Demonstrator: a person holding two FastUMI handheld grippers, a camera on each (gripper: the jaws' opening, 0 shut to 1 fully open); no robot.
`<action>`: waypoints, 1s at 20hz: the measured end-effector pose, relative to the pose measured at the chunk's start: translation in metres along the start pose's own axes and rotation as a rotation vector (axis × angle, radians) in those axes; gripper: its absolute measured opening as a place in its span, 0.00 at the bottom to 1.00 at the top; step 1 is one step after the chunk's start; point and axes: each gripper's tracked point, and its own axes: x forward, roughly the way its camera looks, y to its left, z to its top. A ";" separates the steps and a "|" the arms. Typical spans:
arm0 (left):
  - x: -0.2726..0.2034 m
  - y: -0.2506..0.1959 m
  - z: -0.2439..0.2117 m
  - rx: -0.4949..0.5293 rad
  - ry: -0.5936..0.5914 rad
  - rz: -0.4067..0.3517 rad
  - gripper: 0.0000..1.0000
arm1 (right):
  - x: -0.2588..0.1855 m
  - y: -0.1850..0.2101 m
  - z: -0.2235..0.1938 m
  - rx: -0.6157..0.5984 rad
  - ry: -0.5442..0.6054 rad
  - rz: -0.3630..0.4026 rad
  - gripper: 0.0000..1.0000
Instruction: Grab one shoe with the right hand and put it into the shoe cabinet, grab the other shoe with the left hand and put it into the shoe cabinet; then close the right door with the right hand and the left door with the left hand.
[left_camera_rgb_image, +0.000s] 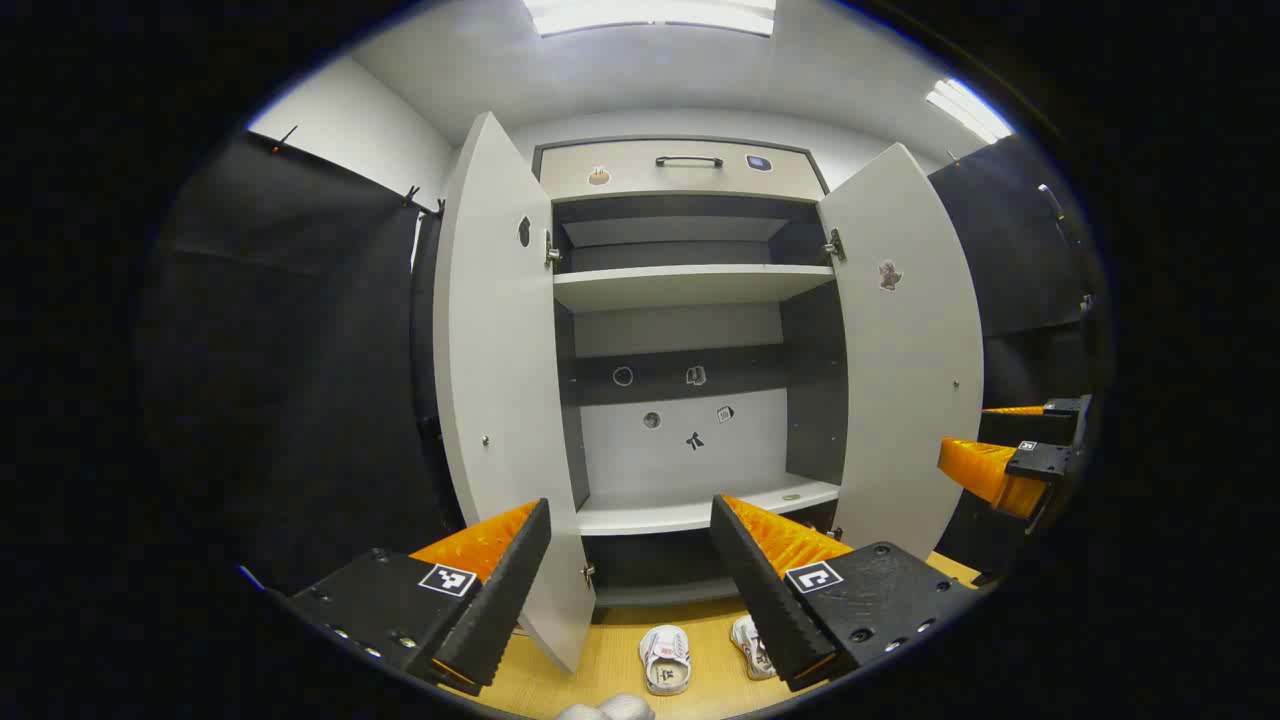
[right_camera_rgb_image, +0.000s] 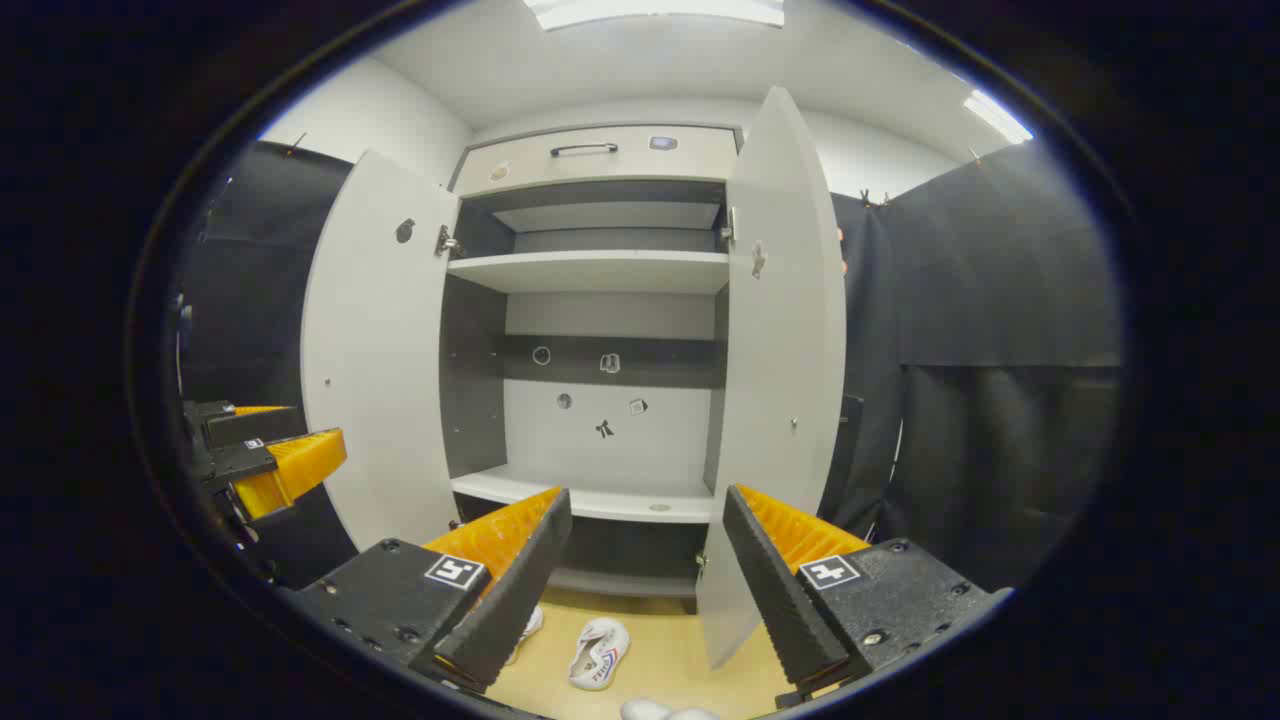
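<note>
A black cloth (left_camera_rgb_image: 300, 380) hangs along both sides of the booth, clipped near its top edge against a white wall (left_camera_rgb_image: 350, 140). Ceiling lights (left_camera_rgb_image: 650, 12) glow overhead. The wooden floor (left_camera_rgb_image: 610, 665) runs under everything, and white shoe toes (right_camera_rgb_image: 665, 711) poke in at its near edge.

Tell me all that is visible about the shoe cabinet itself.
The shoe cabinet stands upright on a wooden floor. Its body looks like pale grey board with dark inner side walls. Both doors, left door and right door, are swung wide open. The shelves are bare; a handled drawer sits on top. Small stickers dot the back panel.
</note>
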 end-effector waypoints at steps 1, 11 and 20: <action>0.000 -0.001 0.000 -0.005 0.002 -0.004 0.96 | 0.000 0.000 0.000 -0.001 0.000 0.000 0.99; -0.001 0.002 -0.002 0.003 0.005 0.011 0.96 | 0.003 0.006 -0.024 -0.034 0.039 -0.007 0.99; -0.006 0.005 -0.007 0.022 0.039 0.019 0.96 | -0.002 0.055 -0.300 -0.066 0.594 0.065 0.99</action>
